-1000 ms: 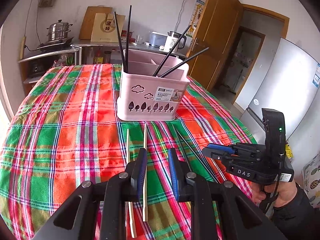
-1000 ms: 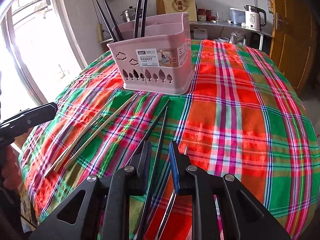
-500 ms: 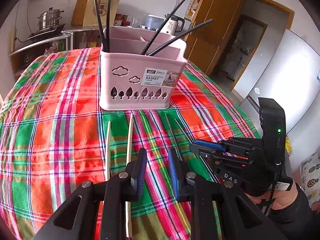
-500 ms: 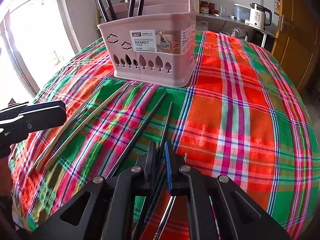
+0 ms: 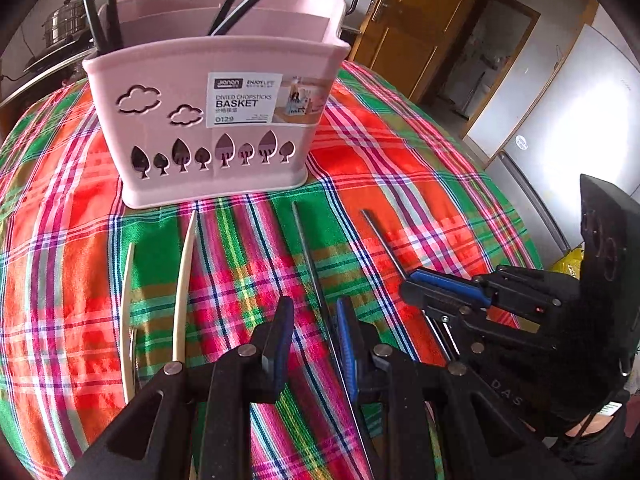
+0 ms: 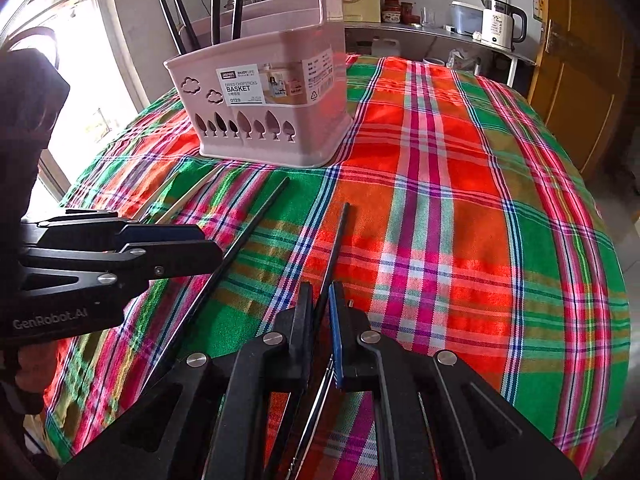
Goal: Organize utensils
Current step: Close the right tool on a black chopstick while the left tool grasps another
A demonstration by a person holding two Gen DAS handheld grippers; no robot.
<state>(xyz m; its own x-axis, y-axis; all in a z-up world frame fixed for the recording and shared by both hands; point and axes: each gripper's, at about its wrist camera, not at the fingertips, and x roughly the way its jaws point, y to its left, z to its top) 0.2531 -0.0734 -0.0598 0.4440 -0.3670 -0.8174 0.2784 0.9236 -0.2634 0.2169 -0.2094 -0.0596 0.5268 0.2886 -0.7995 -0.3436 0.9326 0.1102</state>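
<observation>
A pink plastic divided chopstick basket (image 5: 208,120) with cloud and tree cut-outs stands upright on the desk, which is covered by a red, green and pink plaid cloth (image 6: 460,208). Several black chopsticks (image 6: 228,0) stand inside the basket, leaning out over its rim; which compartments hold them cannot be told. In front of the basket, two pale bamboo chopsticks (image 5: 182,284) lie side by side on the cloth, near each other but not touching where visible. To their right lie two dark chopsticks, one long black chopstick (image 6: 244,240) lying free and one black chopstick (image 6: 336,248) running back between the fingers of the right gripper (image 6: 320,308). Those fingers are drawn close on either side of that chopstick, and they appear to be clamped on it low over the cloth. The left gripper (image 5: 314,320) hovers above the cloth with its fingers parted and holding nothing, the free dark chopstick passing beneath the gap. The two grippers are near each other but apart. A white electric kettle (image 6: 500,24) stands on a counter behind the desk.
</observation>
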